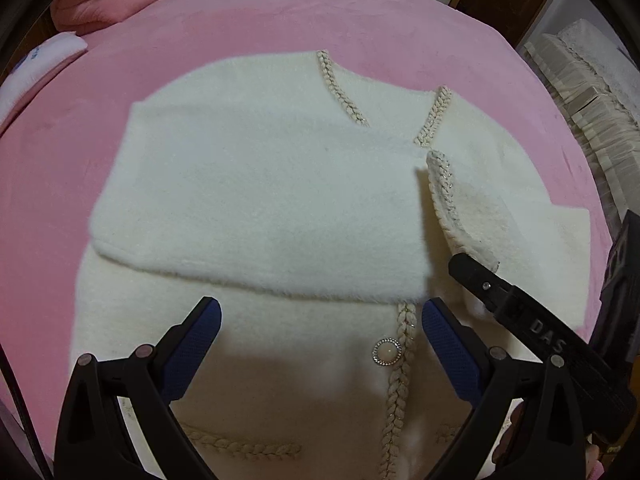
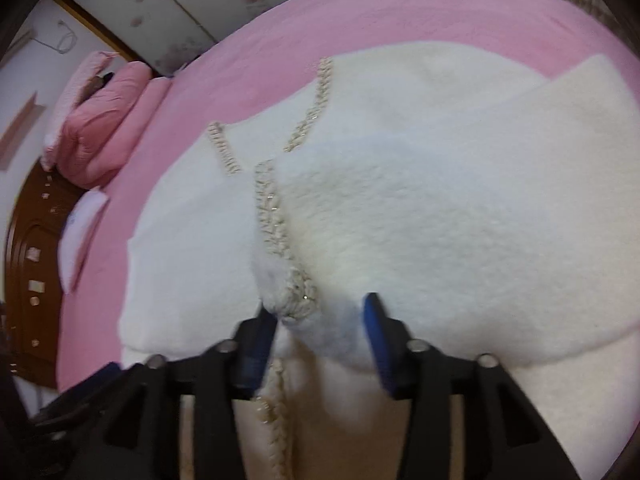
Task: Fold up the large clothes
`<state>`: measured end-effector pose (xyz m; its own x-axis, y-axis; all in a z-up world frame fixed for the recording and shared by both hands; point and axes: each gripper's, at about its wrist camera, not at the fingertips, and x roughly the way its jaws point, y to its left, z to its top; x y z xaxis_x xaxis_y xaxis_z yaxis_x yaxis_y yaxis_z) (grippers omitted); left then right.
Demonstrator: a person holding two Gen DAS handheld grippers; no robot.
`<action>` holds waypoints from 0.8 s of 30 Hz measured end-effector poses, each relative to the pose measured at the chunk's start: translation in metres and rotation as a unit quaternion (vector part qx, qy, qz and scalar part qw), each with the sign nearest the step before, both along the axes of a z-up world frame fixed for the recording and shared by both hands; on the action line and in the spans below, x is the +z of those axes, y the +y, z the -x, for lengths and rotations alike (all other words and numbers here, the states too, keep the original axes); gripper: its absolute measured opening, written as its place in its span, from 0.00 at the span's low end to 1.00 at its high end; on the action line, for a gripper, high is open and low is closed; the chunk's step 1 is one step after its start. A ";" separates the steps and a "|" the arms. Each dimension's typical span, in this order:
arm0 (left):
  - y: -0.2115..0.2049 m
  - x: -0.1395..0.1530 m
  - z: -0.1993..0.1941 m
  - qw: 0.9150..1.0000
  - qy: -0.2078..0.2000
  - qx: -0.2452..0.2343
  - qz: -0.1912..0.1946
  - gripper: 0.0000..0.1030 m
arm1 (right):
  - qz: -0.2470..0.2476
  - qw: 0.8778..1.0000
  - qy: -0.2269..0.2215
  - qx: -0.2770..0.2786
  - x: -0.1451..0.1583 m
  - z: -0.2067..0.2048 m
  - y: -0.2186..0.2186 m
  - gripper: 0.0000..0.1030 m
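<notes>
A cream cardigan (image 1: 256,184) lies flat on a pink bed (image 1: 280,20), its right sleeve (image 2: 460,216) crossing the chest, cuff between the right gripper (image 2: 320,340)'s spread fingers; the left gripper (image 1: 320,344) hovers wide apart over the button (image 1: 387,352).

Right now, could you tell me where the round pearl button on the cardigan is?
In the left wrist view, the pearl button sits low and centre on the cardigan, against the braided front trim, below the folded sleeve and between the left gripper fingers.
</notes>
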<state>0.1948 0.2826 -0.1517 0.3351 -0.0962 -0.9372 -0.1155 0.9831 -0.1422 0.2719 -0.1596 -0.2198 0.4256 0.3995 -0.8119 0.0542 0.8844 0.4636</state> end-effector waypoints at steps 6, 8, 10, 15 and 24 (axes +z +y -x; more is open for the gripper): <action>-0.022 0.003 -0.007 0.995 -0.006 -0.019 0.098 0.97 | -0.014 1.000 0.001 0.008 0.013 0.007 -0.016 0.52; -0.033 0.001 -0.014 0.990 -0.010 -0.023 0.137 0.97 | -0.005 1.000 -0.003 0.003 0.020 0.017 -0.029 0.53; -0.044 -0.003 -0.021 0.988 -0.010 -0.018 0.155 0.97 | 0.006 1.000 -0.010 -0.005 0.024 0.027 -0.046 0.54; -0.074 -0.022 -0.031 0.988 0.013 0.002 0.151 0.83 | 0.029 0.999 0.003 -0.028 0.023 0.052 -0.088 0.55; -0.131 -0.039 -0.033 0.997 0.027 -0.009 0.072 0.13 | 0.101 0.991 0.038 -0.073 -0.006 0.075 -0.138 0.55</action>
<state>0.2283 0.1517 -0.1905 0.2810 -0.2366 -0.9301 -0.1090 0.9550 -0.2758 0.1970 -0.2978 -0.2256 0.4019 0.1641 -0.9009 0.2173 0.9386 0.2679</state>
